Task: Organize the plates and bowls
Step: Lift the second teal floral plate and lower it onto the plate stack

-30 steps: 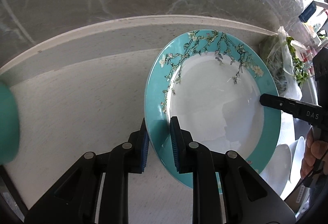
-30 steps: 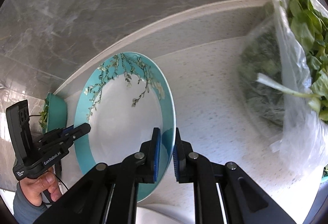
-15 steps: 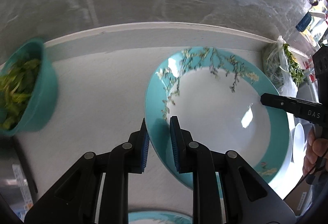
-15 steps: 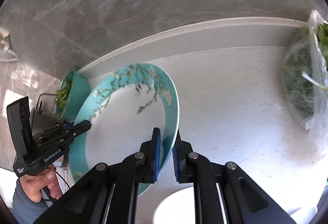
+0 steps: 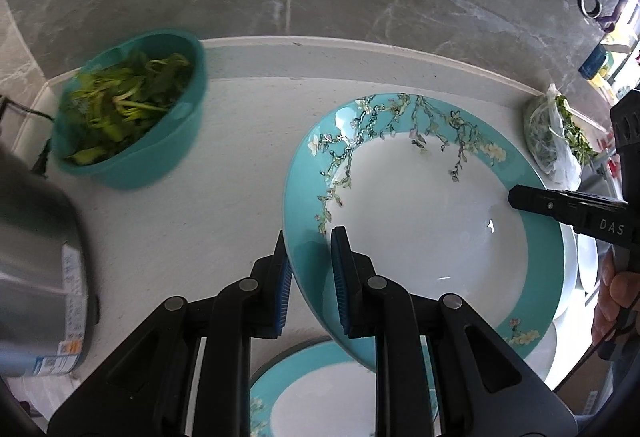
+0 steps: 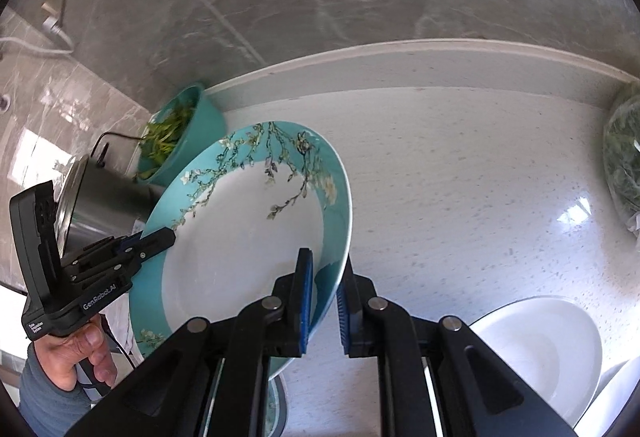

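Note:
A large plate with a teal rim and a blossom-branch pattern (image 5: 424,213) (image 6: 244,233) hangs above the white counter, held on both sides. My left gripper (image 5: 308,273) is shut on its left rim. My right gripper (image 6: 323,289) is shut on the opposite rim, and its fingertip (image 5: 532,197) shows at the plate's right edge in the left wrist view. The left gripper (image 6: 160,237) also shows at the left of the right wrist view, in a person's hand. A second teal-rimmed plate (image 5: 320,393) lies on the counter below the held one.
A teal bowl of greens (image 5: 128,129) (image 6: 176,137) stands at the back left, a steel pot (image 5: 36,277) (image 6: 100,205) beside it. White bowls (image 6: 548,353) sit at the near right. A plastic bag of greens (image 5: 556,141) (image 6: 624,157) lies far right. The marble wall runs behind the counter.
Both grippers have carried the plate leftward along the counter and slightly up. The teal bowl and steel pot have come into view; the bag of greens has slid off to the right.

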The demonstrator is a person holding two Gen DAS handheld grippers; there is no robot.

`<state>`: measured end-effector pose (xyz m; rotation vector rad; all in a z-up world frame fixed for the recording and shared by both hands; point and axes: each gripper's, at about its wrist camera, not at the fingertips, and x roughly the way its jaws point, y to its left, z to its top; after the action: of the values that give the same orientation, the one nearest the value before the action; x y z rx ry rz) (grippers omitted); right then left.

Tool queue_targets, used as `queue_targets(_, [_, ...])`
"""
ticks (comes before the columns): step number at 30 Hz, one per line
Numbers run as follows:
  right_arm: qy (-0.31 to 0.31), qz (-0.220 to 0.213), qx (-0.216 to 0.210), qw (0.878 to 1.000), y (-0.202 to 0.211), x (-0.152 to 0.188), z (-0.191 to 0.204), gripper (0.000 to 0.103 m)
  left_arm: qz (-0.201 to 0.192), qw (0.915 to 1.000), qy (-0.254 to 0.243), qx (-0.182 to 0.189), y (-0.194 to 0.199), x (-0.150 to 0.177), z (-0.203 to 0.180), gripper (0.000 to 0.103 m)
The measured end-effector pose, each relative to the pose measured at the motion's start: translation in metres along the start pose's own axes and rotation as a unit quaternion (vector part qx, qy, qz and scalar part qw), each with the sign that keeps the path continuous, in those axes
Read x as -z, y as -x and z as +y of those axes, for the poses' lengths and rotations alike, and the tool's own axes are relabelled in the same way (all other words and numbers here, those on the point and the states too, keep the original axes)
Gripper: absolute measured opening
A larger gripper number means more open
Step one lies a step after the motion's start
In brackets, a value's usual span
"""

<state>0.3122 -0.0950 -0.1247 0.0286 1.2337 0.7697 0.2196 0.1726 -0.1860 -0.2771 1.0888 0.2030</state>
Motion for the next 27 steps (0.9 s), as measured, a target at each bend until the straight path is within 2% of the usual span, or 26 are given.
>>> queue_targets(9, [0.047,-0.001,-0.014,0.999,0.008,0.030,0.055,0.013,-0.023,0.9995,0.010,-0.017,0.058,0.049,0.035,0.017])
queue_targets(14, [0.066,0.015,-0.025,0.997,0.005,0.049,0.079,0.013,-0.022,0.9994,0.012,-0.023,0.083,0.089,0.053,0.017])
queue_targets(21, [0.088,0.040,-0.022,0.995,-0.005,0.084,0.094,0.013,-0.010,0.9995,0.019,-0.023,0.097,0.148,0.064,0.017])
queue_targets(25, [0.088,0.049,-0.021,0.995,-0.010,0.100,0.094,0.013,-0.003,0.9994,0.028,-0.020,0.097,0.175,0.065,0.017])
queue_targets(27, [0.089,0.054,-0.019,0.994,-0.013,0.106,0.095,0.013,-0.001,0.9994,0.031,-0.018,0.097,0.178,0.066,0.017])
